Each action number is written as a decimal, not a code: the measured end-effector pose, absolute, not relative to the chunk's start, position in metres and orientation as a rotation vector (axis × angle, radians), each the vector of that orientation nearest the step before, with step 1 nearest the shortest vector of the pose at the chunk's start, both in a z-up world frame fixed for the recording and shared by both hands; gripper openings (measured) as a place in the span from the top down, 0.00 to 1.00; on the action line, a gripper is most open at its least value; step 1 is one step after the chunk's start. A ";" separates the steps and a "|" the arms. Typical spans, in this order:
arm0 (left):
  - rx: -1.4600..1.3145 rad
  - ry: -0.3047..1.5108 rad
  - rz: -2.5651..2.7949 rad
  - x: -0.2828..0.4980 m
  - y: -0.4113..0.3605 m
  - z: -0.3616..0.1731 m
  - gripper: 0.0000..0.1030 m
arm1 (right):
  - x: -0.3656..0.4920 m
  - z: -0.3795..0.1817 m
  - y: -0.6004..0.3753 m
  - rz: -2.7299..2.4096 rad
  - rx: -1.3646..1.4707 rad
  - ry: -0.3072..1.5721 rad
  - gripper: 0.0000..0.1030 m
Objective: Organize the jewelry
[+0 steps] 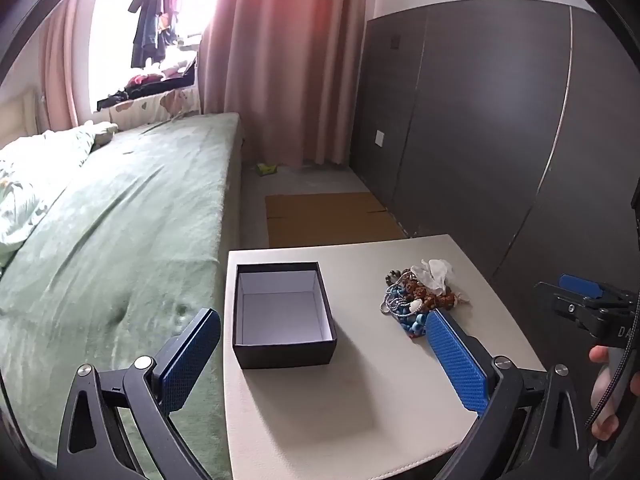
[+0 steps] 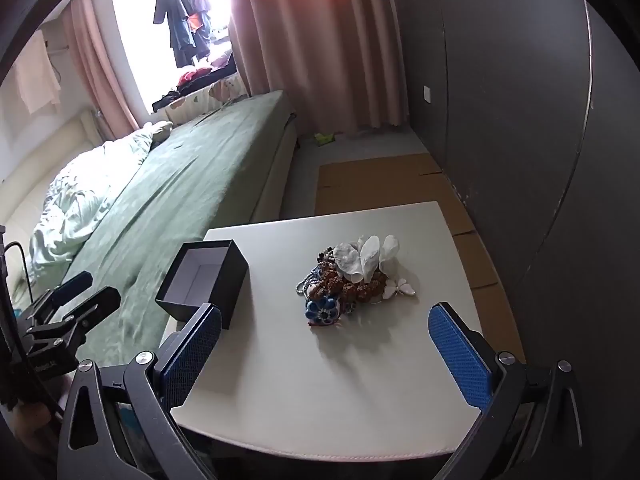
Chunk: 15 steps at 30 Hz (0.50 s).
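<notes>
- Lying in one tangled heap on the right half of the bench (image 2: 320, 380): jewelry pile (image 2: 348, 276) of brown knobbly beads, silver chain, blue flower piece and white petal-shaped pieces.
- Standing well apart from the pile, at the left edge of the bench: open dark box (image 1: 282, 314), rectangular, white inside, holding nothing.
- Hovering over the near edge, fingers spread as wide as possible and gripping nothing: left gripper (image 1: 324, 354), with the box between its fingers in the left wrist view.
- Hovering likewise, wide open and empty: right gripper (image 2: 324, 354), the pile lying ahead between the blue ribbed pads (image 2: 460, 356).
- Pressing against the bench on the left: bed (image 1: 120, 220) under a green fuzzy blanket.
- Lying flat on the floor beyond: brown cardboard (image 1: 328, 216), beside a dark grey wardrobe (image 1: 480, 120).
- Hanging at the bright window: pink curtain (image 1: 280, 60).
</notes>
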<state>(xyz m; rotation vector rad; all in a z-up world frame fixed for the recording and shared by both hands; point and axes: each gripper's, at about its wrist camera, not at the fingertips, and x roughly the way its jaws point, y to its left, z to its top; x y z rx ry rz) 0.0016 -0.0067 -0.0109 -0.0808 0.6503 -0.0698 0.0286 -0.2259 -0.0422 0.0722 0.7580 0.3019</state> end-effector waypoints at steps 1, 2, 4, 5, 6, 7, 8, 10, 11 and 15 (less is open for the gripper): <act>-0.078 0.650 -0.072 0.001 -0.007 -0.011 0.01 | 0.028 -0.042 -0.226 0.302 0.073 0.757 0.00; -0.078 0.651 -0.077 0.001 -0.008 -0.011 0.01 | 0.028 -0.042 -0.225 0.300 0.072 0.756 0.00; -0.077 0.652 -0.085 0.001 -0.010 -0.012 0.01 | 0.028 -0.042 -0.225 0.298 0.075 0.754 0.00; -0.077 0.651 -0.088 0.000 -0.011 -0.012 0.01 | 0.028 -0.042 -0.225 0.297 0.076 0.753 0.00; -0.076 0.649 -0.092 0.000 -0.012 -0.012 0.01 | 0.028 -0.042 -0.226 0.297 0.076 0.752 0.00; -0.076 0.648 -0.094 0.000 -0.012 -0.012 0.01 | 0.028 -0.042 -0.226 0.298 0.077 0.753 0.00; -0.079 0.645 -0.095 -0.001 -0.012 -0.011 0.01 | 0.028 -0.042 -0.227 0.299 0.077 0.753 0.00; -0.091 0.631 -0.101 -0.002 -0.011 -0.009 0.03 | 0.028 -0.042 -0.226 0.300 0.074 0.755 0.00; -0.093 0.627 -0.101 -0.003 -0.011 -0.009 0.04 | 0.028 -0.042 -0.227 0.300 0.074 0.755 0.00; -0.099 0.630 -0.093 -0.002 -0.010 -0.010 0.05 | 0.028 -0.044 -0.228 0.297 0.070 0.757 0.00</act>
